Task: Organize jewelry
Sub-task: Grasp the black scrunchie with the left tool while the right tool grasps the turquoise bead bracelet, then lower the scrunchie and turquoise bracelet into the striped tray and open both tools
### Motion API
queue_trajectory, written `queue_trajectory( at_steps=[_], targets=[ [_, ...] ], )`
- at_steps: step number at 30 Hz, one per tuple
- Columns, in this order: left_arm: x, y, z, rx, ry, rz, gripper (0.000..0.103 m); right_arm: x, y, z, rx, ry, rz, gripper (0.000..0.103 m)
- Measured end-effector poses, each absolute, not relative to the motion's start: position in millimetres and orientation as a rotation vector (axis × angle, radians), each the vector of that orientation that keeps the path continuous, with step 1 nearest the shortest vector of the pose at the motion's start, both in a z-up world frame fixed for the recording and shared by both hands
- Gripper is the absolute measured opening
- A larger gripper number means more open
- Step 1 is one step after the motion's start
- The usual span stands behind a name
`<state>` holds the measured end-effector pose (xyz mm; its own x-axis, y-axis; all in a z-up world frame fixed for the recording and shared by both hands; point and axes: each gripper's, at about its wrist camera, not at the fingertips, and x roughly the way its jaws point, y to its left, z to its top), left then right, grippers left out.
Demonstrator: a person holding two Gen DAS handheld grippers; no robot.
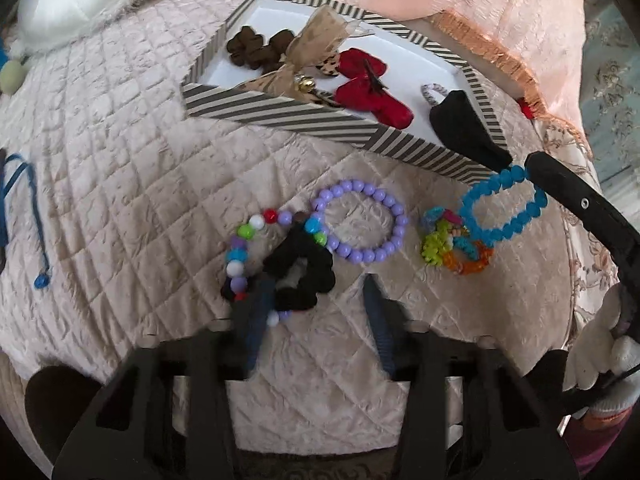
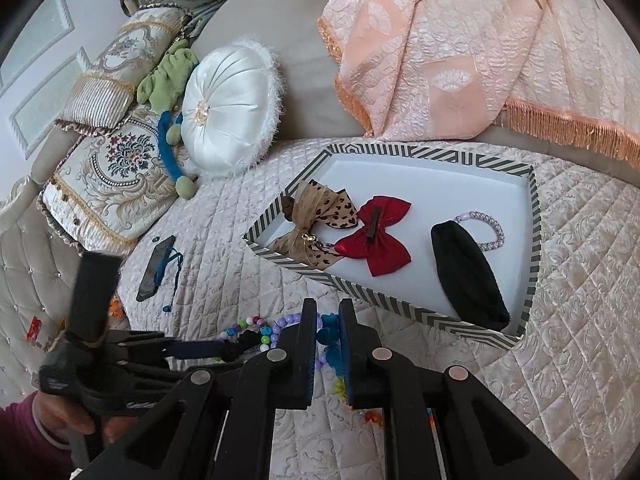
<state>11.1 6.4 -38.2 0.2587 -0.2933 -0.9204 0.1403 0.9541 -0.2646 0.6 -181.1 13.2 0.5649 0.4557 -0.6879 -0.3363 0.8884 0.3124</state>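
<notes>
1. The left hand-held gripper [image 1: 316, 300] hangs over the quilted bed [image 1: 120, 184], jaws apart; its left finger overlaps the black scrunchie [image 1: 300, 268], nothing clamped.
2. The right hand-held gripper [image 2: 325, 320] is clenched on the blue bead bracelet [image 1: 500, 208].
3. Beside lie a purple bead bracelet [image 1: 364, 220] and a multicoloured bead strand [image 1: 244, 248].
4. Behind, the striped box [image 1: 280, 114] holds bows.

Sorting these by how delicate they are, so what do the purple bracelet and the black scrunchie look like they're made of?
Purple bracelet: probably plastic beads, smooth and glossy, each showing a small highlight.
Black scrunchie: soft gathered fabric, matte, with ruffled folds and no shine; the exact fibre can't be told.
</notes>
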Motion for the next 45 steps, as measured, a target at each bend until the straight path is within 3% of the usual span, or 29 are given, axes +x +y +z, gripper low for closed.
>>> queue_trajectory(
  at_steps=[1,3,20,34,45],
  targets=[
    [12.7,7.8,-36.9,-0.142,1.275,-0.297,0.01,0.2,-181.2,14.6,0.149,0.848,0.469,0.01],
    [15.4,13.4,-26.6,-0.175,1.25,-0.314,0.007,-0.6,-181.1,17.2,0.145,0.842,0.469,0.01],
    [67.3,6.7,67.6,-0.256,1.059,-0.393,0.005,39.2,-202.3,47.0,0.17,0.789,0.445,0.01],
    [210.3,-10.8,8.3,-0.259,1.076,-0.241,0.005,153.7,-207.8,16.1,0.209,0.86,0.424,0.01],
    [250.9,-11.2,-49.0,-0.255,1.151,-0.147,0.006,223.9,-234.7,-48.2,0.177,1.009,0.268,0.01]
  ],
)
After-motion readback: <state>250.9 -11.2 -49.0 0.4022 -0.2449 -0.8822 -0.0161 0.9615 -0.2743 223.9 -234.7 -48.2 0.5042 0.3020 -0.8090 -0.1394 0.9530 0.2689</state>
